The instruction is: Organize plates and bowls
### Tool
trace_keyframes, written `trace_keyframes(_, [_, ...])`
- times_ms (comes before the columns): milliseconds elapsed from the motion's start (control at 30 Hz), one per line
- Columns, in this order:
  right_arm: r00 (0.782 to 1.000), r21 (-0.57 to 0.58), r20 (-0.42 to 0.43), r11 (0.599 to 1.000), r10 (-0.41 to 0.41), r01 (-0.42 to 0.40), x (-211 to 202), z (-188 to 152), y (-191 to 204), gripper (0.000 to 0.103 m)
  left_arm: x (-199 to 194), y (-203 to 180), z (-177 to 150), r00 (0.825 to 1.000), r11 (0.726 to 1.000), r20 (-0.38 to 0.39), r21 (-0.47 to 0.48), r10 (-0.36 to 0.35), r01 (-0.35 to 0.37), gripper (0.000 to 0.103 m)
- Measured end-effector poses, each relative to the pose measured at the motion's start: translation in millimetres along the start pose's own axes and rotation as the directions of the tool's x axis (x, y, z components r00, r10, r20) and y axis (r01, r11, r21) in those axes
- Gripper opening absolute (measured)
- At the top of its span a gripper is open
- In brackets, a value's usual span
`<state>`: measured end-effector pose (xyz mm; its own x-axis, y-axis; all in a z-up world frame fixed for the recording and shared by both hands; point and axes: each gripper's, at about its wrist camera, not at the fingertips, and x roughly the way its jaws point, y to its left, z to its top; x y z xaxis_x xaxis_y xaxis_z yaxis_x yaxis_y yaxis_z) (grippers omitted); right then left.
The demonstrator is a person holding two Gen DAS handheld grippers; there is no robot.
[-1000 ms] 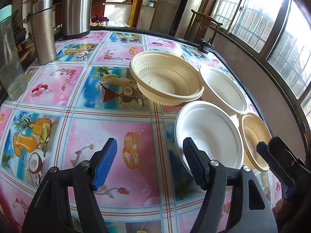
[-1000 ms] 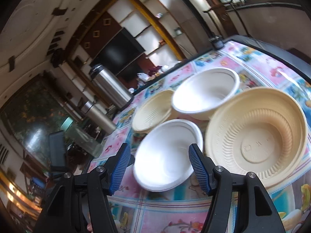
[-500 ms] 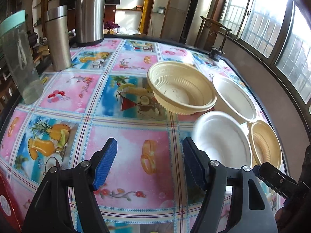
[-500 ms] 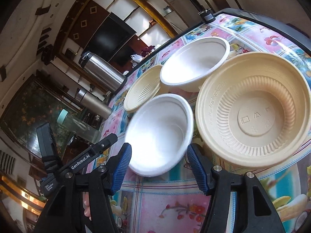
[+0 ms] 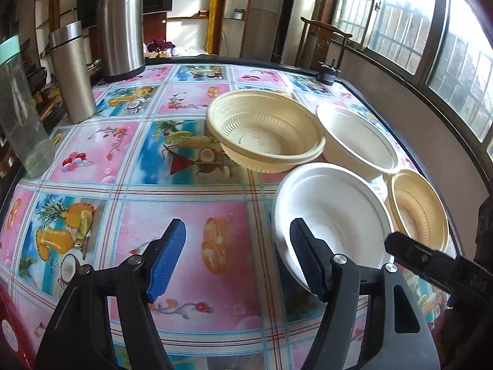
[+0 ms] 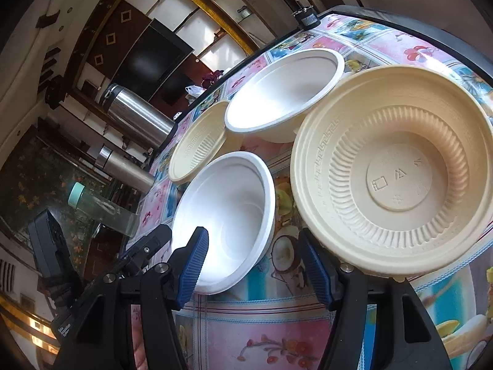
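Both grippers have drawn nearer the white bowl (image 6: 228, 219), left gripper (image 5: 237, 259) and right gripper (image 6: 255, 265) fingers spread wide, gripping nothing.

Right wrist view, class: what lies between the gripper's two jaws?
The near rim of the small white bowl sits between the open right gripper's jaws, over patterned tablecloth. This shows in the right wrist view.

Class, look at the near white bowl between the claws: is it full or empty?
Empty. The near white bowl shows a bare white inside down to its base in both views, and stands upright.
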<state>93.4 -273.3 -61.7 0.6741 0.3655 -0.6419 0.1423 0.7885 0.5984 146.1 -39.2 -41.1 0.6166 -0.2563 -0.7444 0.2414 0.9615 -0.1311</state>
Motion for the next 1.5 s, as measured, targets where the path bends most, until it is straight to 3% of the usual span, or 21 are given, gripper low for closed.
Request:
trace_keyframes(200, [0.998, 0.005, 0.036, 0.999, -0.053, 0.053, -0.2, 2.7, -3.8, 0.061, 6.3, -20.0, -4.8, 0.999, 0.997, -0.011, 0.072, -0.033, 0.034, 0.070])
trace_keyframes(900, [0.991, -0.027, 0.046, 0.992, -0.125, 0.126, 11.8, 2.3, -3.0, 0.016, 25.8, -25.1, -14.0, 0.991, 0.991, -0.091, 0.082, -0.096, 0.104, 0.069])
trace_keyframes(933, [0.992, -0.028, 0.045, 0.992, -0.120, 0.122, 11.9, 2.2, -2.9, 0.013, 25.5, -25.5, -14.6, 0.990, 0.990, -0.095, 0.079, -0.108, 0.116, 0.067])
trace_keyframes(1000, [0.993, -0.030, 0.047, 0.994, -0.106, 0.108, 11.8, 2.0, -1.8, 0.010, 25.2, -26.0, -15.5, 0.986, 0.988, -0.103, 0.074, -0.129, 0.137, 0.054])
trace_keyframes(1233, [0.994, -0.060, 0.065, 0.994, -0.083, 0.087, 10.5, -0.6, 5.0, 0.008, 27.0, -25.0, -17.8, 0.975, 0.982, -0.138, 0.053, -0.174, 0.183, 0.020])
trace_keyframes(1500, [0.998, -0.036, 0.050, 0.998, -0.046, 0.048, 12.6, -0.5, 3.3, 0.008, 22.2, -16.8, -17.1, 0.972, 0.981, -0.139, 0.016, -0.189, 0.193, 0.017])
